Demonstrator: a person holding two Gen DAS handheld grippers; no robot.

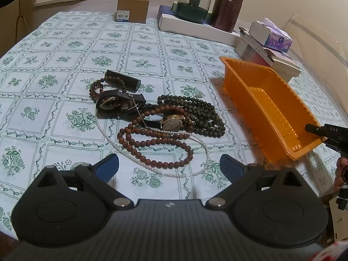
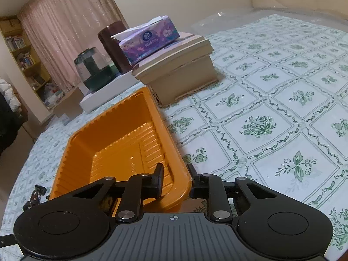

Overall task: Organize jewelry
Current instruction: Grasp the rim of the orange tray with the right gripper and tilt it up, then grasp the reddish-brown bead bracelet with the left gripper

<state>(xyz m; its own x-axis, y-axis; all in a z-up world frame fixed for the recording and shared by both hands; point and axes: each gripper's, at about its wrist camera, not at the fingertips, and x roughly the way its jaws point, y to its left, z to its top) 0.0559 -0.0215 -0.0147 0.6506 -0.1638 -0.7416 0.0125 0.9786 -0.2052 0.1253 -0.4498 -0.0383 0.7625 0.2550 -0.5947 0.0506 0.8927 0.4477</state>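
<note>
Right wrist view, orange tray (image 2: 121, 139) corner between right claw (image 2: 175, 179) fingers — gripped

Warm, fairly dim indoor light falls from overhead, laying soft shadows beside the ribbed orange plastic tray (image 1: 269, 100) on the green-flowered white tablecloth (image 1: 65, 65), while both views stay sharp but bend strongly towards dark-cornered edges.

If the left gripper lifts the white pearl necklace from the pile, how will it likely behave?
The pearl necklace is probably floppy: it lies in loose curves on the tablecloth. It may drag its neighbours, since it passes under the brown bead strand near the watch. The small round pearls may slip between the pads.
</note>
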